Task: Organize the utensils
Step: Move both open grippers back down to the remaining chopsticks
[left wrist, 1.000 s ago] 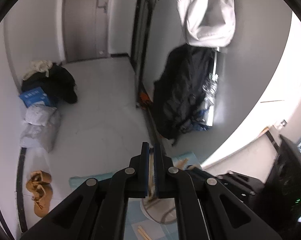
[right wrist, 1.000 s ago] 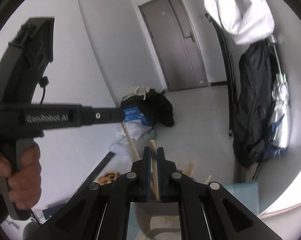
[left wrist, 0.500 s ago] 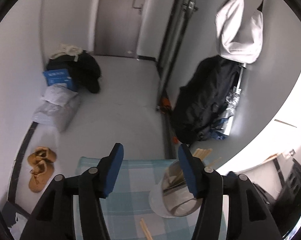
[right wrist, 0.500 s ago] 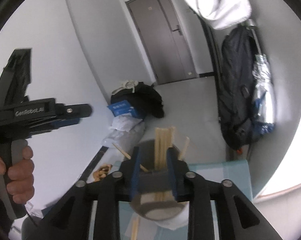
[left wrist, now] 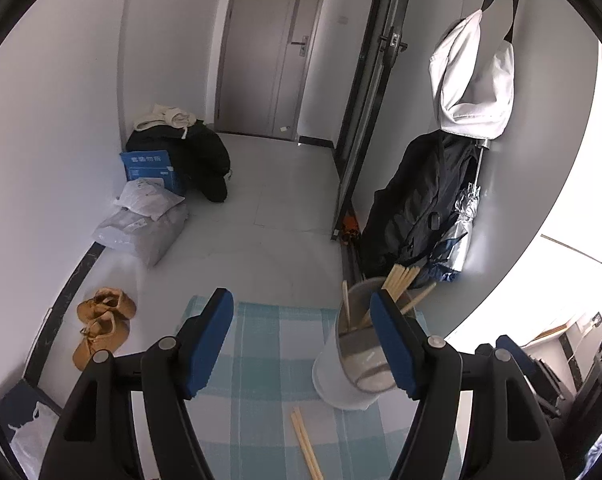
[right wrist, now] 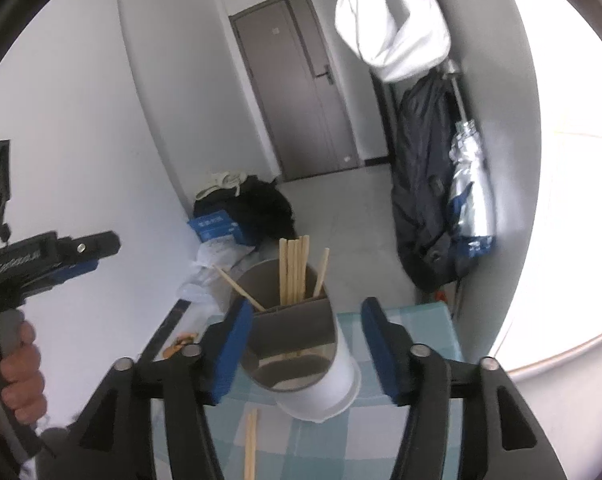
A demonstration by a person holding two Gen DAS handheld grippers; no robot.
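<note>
Both hand-held grippers are released, jaws spread wide, nothing held. Left hand-held gripper [left wrist: 303,338] fills the lower frame of the left wrist view, above the blue-checked tabletop [left wrist: 269,360]. Right hand-held gripper [right wrist: 307,346] sits lower centre of the right wrist view, its jaws either side of the utensil holder [right wrist: 301,344].

The holder is a white cylinder with a divider, lower right of centre in the left view [left wrist: 355,360]. A bunch of chopsticks [right wrist: 293,272] stands upright in its back compartment, and a few singles lean against the rim. One loose pair of chopsticks [left wrist: 305,444] lies flat on the cloth just in front of the holder, bottom centre of the frame. In the right view it is at the bottom, left of centre [right wrist: 251,440].

Judgement: most sticks are sorted and the loose pair is what remains.

Risks:
- Thin sticks flat on cloth; the pads may slide over them or catch only one.
- The pair lies close to the holder base, so a low approach could nudge or tip the holder.
- Leaning singles could get knocked out during insertion.
</note>
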